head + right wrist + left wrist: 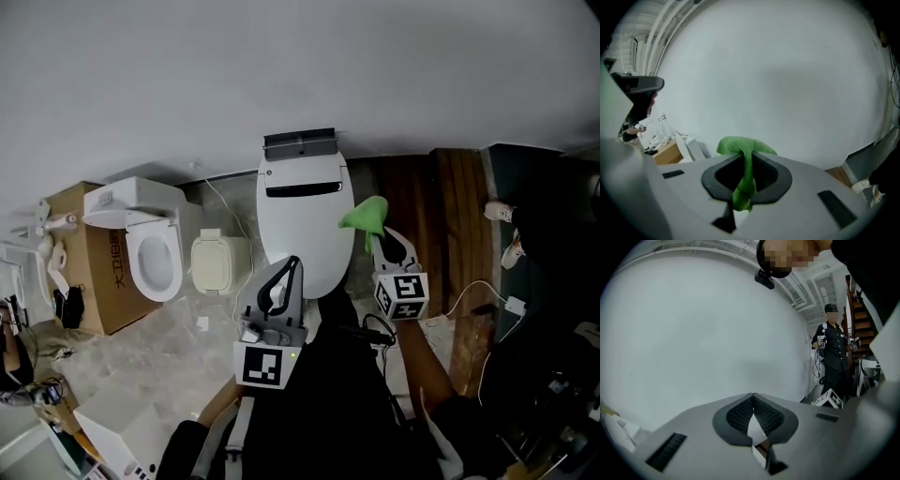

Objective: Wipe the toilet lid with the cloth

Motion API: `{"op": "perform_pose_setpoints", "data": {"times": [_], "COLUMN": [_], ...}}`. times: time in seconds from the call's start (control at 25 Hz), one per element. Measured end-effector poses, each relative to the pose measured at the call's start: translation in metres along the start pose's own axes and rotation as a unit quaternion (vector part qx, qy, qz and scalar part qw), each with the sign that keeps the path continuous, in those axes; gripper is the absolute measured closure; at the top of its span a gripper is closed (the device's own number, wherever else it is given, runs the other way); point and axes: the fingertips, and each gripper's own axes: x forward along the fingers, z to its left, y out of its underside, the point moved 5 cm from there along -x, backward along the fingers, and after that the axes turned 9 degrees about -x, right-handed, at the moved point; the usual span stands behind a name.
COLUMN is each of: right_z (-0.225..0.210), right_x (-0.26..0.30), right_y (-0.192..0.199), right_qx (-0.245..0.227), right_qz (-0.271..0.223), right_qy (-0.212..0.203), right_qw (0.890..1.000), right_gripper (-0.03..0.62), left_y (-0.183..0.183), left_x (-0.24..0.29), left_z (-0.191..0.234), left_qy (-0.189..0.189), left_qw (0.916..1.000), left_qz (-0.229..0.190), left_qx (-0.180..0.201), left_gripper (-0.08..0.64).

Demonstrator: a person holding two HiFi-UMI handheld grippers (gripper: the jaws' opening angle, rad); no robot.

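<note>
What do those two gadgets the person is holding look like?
The left hand-held gripper and the right hand-held gripper look alike. Each has a light grey body, two curved black jaws with ribbed pads, and a white cube printed with black square markers. The person wears dark clothing.

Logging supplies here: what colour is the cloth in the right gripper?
Bright green; the cloth shows best in the right gripper view.

Left hand-held gripper (292, 262) — grey, black-and-white marker cube (263, 366).
</note>
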Motion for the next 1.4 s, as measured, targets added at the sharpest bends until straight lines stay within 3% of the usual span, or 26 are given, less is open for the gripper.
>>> {"op": "perform_pose_setpoints", "data": {"times": [0.44, 1.0, 1.08, 1.28, 1.4], "right_z": [-0.073, -0.104, -0.100, -0.097, -0.092], "right_x": [0.158, 0.347, 0.365, 0.393, 0.403], "right_y": [0.076, 0.188, 0.198, 0.238, 0.255], "right_qx": [-0.015, -0.099, -0.125, -0.203, -0.254], "right_qz": [0.101, 0.179, 0.186, 0.234, 0.258], "right_qy": [-0.052, -0.081, -0.093, -0.101, -0.123], "right_qw": [0.993, 0.975, 0.970, 0.946, 0.924], "right_gripper": [0.546, 0.546, 0.546, 0.546, 0.546], "left_y": [0.026, 0.087, 0.096, 0.108, 0.114], "left_x": [0.076, 0.141, 0.146, 0.153, 0.154], "left_z": [-0.001, 0.026, 0.032, 0.042, 0.049], "left_qy": [-0.045, -0.071, -0.076, -0.082, -0.081], "left_qw": [0.9988, 0.9964, 0.9957, 0.9948, 0.9948], "left_qz": [0.018, 0.040, 0.045, 0.045, 0.049], "left_qx": [-0.007, -0.023, -0.029, -0.040, -0.037], "left_gripper": [0.552, 0.552, 0.552, 0.552, 0.552]}}
